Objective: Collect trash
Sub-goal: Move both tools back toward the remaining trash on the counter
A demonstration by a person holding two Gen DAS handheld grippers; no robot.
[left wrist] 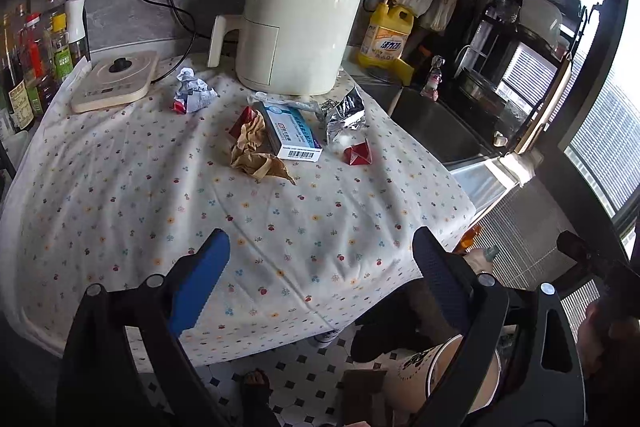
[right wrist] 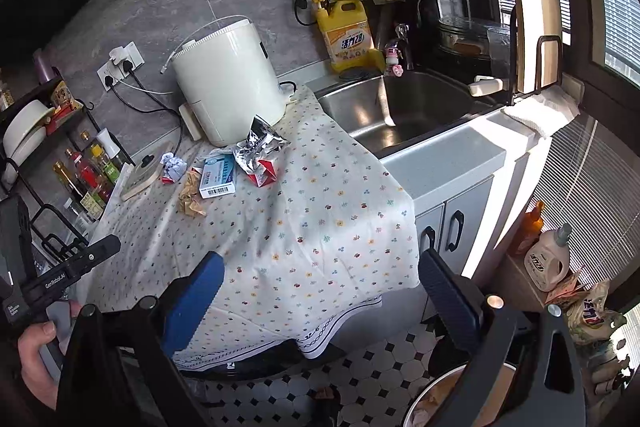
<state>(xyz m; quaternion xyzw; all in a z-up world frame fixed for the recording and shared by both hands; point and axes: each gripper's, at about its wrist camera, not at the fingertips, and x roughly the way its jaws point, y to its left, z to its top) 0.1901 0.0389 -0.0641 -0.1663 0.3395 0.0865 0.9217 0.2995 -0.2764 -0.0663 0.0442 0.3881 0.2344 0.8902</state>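
Trash lies at the far side of the flowered tablecloth (left wrist: 160, 195): a crumpled white paper (left wrist: 194, 95), a crumpled brown paper (left wrist: 256, 151), a blue-and-white box (left wrist: 292, 133), a silver foil wrapper (left wrist: 344, 115) and a red wrapper (left wrist: 358, 155). My left gripper (left wrist: 320, 233) hovers open over the cloth's near edge, well short of them, with nothing between its fingers. My right gripper (right wrist: 320, 257) is also open and holds nothing, above the cloth's hanging corner. From there the box (right wrist: 218, 177), foil wrapper (right wrist: 258, 147) and red wrapper (right wrist: 264, 173) lie ahead to the left. A white bin (right wrist: 440, 399) stands on the floor below.
A cream air fryer (left wrist: 296, 27) stands behind the trash, with a flat beige appliance (left wrist: 116, 79) to its left. Sauce bottles (left wrist: 36, 59) fill a rack at the far left. A yellow detergent jug (right wrist: 346, 35) and a steel sink (right wrist: 400, 107) are to the right.
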